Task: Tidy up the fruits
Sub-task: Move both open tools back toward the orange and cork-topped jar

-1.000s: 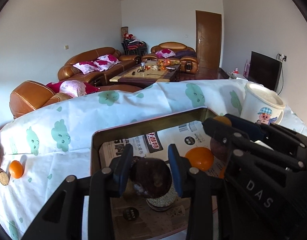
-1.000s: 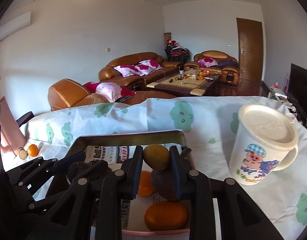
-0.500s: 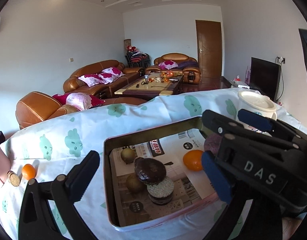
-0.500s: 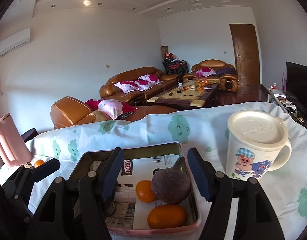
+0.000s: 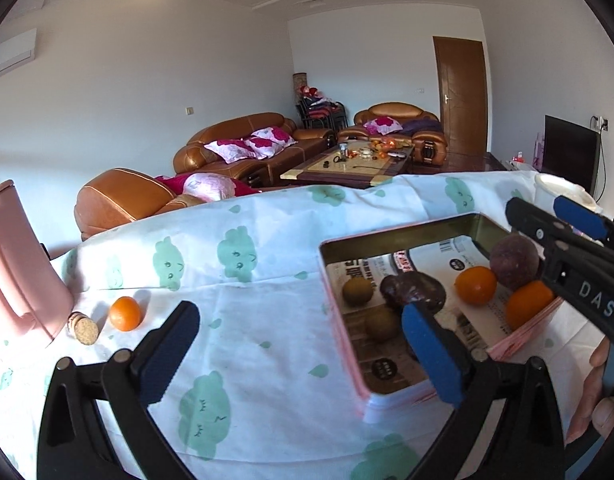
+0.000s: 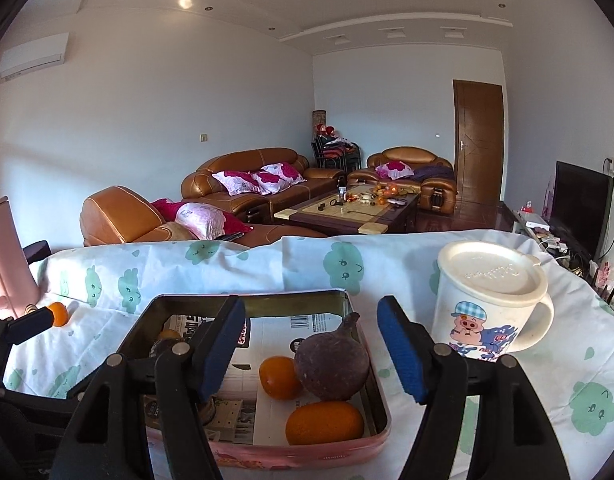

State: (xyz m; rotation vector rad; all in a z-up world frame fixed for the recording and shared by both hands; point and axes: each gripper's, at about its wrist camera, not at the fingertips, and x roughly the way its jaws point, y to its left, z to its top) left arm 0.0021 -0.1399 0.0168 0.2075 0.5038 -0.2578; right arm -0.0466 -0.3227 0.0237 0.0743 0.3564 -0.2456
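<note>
Now I'm swinging my wide-open, empty left gripper point(image 5: 299, 344) toward the loose orange point(image 5: 125, 313) at ten o'clock beside the cork point(image 5: 83, 330), aiming to straddle it squarely, while my right gripper point(image 6: 311, 344) is hovering released over the tin point(image 6: 339, 296).

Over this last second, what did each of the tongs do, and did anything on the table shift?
Both tongs let go: the left tongs released the dark brown fruit, the right tongs the small brownish fruit, which is hidden now. Both stand open, pulled back from the tin. The mug, the loose orange and the cork stayed put.
</note>
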